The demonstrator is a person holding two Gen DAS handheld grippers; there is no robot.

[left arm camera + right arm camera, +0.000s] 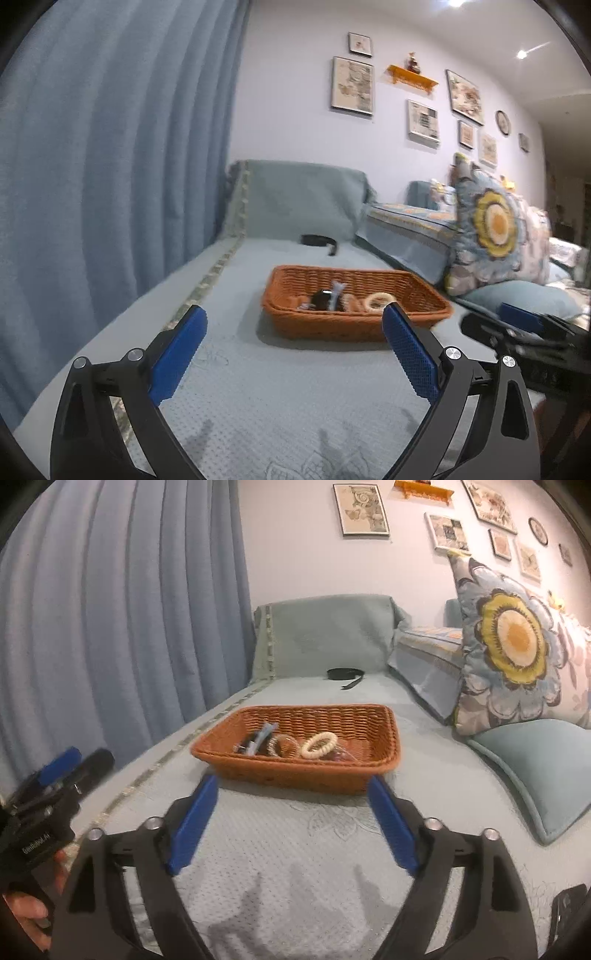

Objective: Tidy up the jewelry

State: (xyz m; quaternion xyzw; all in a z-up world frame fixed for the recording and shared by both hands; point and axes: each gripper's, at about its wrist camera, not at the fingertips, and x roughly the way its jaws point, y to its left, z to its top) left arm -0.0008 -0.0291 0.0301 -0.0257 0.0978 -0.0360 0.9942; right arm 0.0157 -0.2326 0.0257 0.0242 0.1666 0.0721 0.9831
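At far left, blue curtain (122, 602): heavy fabric hanging in deep vertical folds, beside the sofa.

Sofa seat (280, 849): pale blue-green quilted cover with a fine dotted weave, faint stitched flower motifs, and a patterned woven band along its left edge.

Left hand-held gripper (294, 328): black frame, silver bolts, two flat blue ribbed pads; fingers spread wide, holding nothing, above the seat just short of the basket.

Wicker basket (388, 738): orange-brown, rectangular, shallow, tightly woven; it rests on the seat, centre of both views. It holds the jewelry: a cream beaded ring-shaped bracelet (319, 745), a clear or pale beaded bracelet (282, 746) touching its left side, light blue clip-like pieces (260, 736) tilted over a dark item too blurred to identify.

Black strap (345, 674): narrow, looped, flat on the seat behind the basket, against the backrest.

Right hand-held gripper (291, 792): same build; fingers spread wide, empty, tips close to the basket's near wall.

Floral cushion (517, 642): large, upright, printed with a yellow-and-white flower; plain teal cushion (535, 775) lying flat in front of it.
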